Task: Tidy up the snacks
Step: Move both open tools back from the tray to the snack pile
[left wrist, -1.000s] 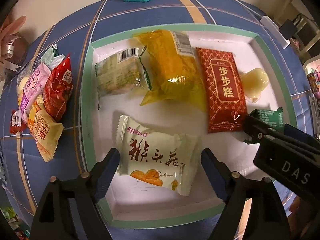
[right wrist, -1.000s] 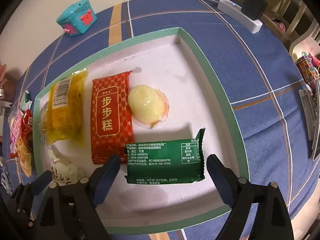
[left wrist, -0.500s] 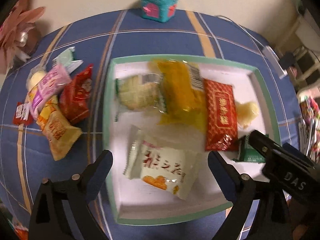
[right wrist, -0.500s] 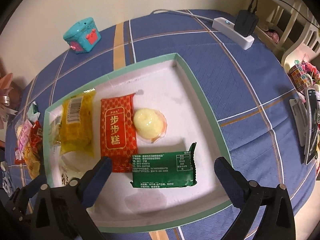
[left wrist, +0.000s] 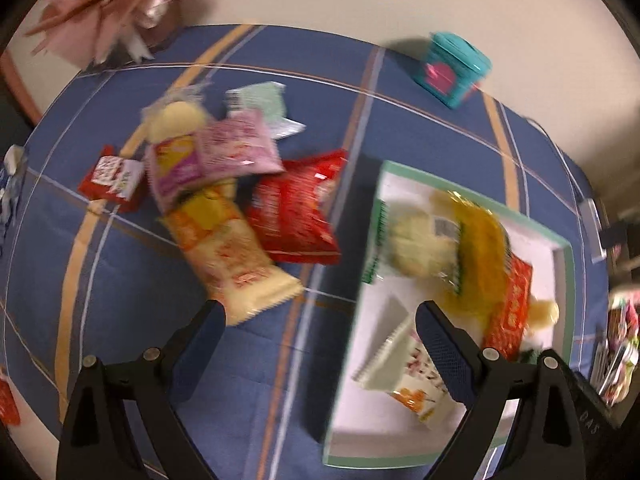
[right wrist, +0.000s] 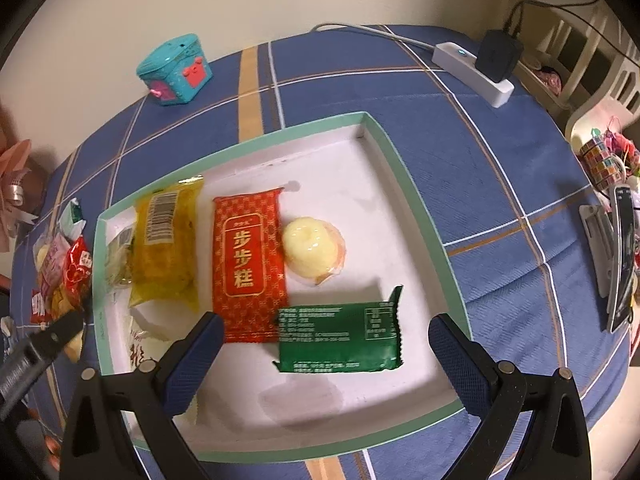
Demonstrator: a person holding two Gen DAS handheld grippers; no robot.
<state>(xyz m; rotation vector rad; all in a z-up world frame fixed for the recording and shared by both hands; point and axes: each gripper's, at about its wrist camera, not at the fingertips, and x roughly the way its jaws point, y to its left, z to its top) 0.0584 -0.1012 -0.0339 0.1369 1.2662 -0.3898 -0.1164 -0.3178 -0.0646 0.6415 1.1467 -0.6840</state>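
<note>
Your left tongs [left wrist: 316,320] are wide and empty, pointing at the loose snack pile [left wrist: 240,208] in the upper left, probably to grab the next one. Your right tongs [right wrist: 320,336] are wide too, empty above the green pack [right wrist: 340,336] lying flat in the white tray [right wrist: 412,200], likely just put there.

Left view blurred; white packet [right wrist: 138,350] half hidden.
</note>
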